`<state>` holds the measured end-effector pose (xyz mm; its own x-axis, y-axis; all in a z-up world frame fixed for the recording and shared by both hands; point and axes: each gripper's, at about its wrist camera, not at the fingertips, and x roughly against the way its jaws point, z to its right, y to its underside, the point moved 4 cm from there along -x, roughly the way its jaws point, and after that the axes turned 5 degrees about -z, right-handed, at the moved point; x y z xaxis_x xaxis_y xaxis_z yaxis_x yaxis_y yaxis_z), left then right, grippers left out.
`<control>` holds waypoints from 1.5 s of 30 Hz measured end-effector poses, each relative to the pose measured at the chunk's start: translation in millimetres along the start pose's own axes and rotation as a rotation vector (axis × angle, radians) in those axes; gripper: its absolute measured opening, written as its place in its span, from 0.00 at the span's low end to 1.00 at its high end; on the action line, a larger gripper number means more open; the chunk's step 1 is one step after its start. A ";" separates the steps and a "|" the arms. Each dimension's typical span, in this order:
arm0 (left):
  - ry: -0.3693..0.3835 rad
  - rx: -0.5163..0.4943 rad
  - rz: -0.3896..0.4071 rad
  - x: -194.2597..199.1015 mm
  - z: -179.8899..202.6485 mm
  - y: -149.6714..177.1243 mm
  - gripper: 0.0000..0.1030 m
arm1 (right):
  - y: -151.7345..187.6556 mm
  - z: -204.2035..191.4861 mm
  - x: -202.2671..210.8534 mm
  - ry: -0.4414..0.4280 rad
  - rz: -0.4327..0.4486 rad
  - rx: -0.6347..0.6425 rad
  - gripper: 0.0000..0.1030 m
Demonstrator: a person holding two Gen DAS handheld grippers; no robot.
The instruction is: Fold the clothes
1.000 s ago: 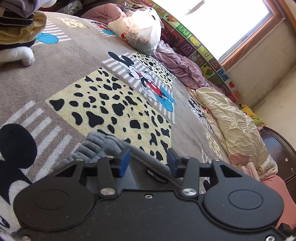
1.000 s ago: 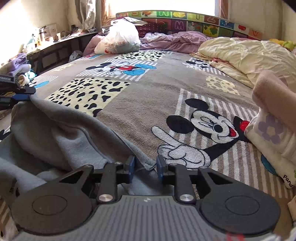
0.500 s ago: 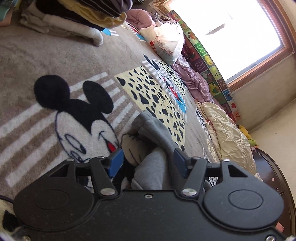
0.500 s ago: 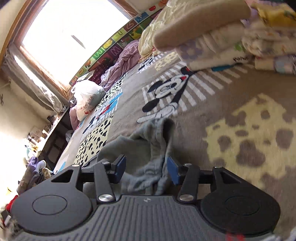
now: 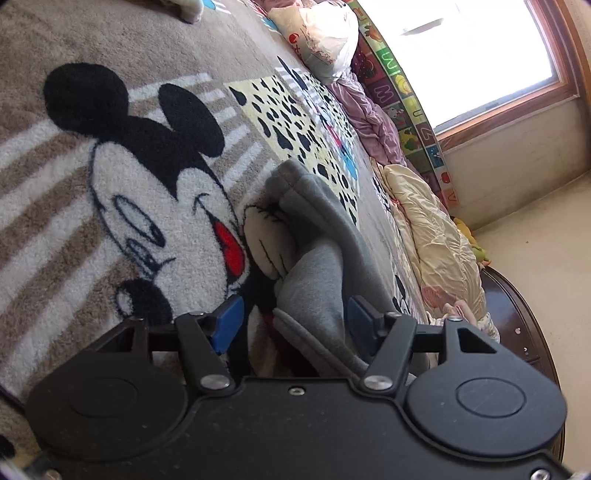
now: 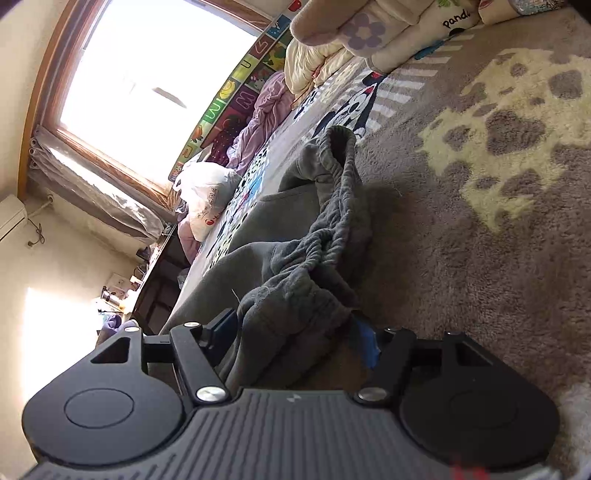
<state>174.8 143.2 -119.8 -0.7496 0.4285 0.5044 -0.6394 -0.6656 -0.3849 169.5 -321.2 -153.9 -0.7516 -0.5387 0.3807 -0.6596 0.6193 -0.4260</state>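
A grey fleece garment (image 5: 314, 229) lies bunched on the cartoon-mouse blanket (image 5: 110, 192). In the left wrist view a folded edge of it runs between the blue pads of my left gripper (image 5: 294, 318), whose jaws stand wide apart and do not pinch the cloth. In the right wrist view the same grey garment (image 6: 295, 206) shows its gathered elastic waistband (image 6: 334, 173), crumpled and raised. My right gripper (image 6: 293, 332) is open around the near end of that bunch, with one blue pad partly hidden by the cloth.
A white plastic bag (image 5: 325, 33) and a purple quilt (image 5: 369, 114) lie by the alphabet-print headboard (image 5: 406, 92). A cream quilt (image 5: 436, 236) lies along the far side. A stack of folded clothes (image 6: 391, 33) sits at the upper right. A dark wooden footboard (image 5: 517, 314) edges the bed.
The right gripper, shut on the garment's edge a second ago, has opened. The left jaws have spread wider. Both grippers have tilted and dropped low, and the garment has gone from spread out to bunched.
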 end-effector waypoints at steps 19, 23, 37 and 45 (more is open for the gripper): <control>-0.063 -0.240 0.069 87.9 71.9 37.1 0.15 | -38.0 -43.6 76.2 -0.064 0.103 0.056 0.15; -0.191 -0.193 -0.011 83.8 34.4 56.5 0.51 | -21.9 -25.4 76.5 0.065 0.048 0.030 0.21; -0.197 -0.029 0.081 71.8 -25.7 42.1 0.53 | 26.2 26.4 76.1 0.047 0.060 -0.057 0.72; -0.128 -0.017 0.109 65.3 -21.6 41.1 0.22 | 27.5 21.8 43.9 -0.005 0.042 -0.001 0.41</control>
<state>95.9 157.0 -119.5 -0.7872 0.2723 0.5533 -0.5594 -0.6930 -0.4548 118.2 -340.3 -166.8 -0.7784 -0.5153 0.3584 -0.6277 0.6418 -0.4406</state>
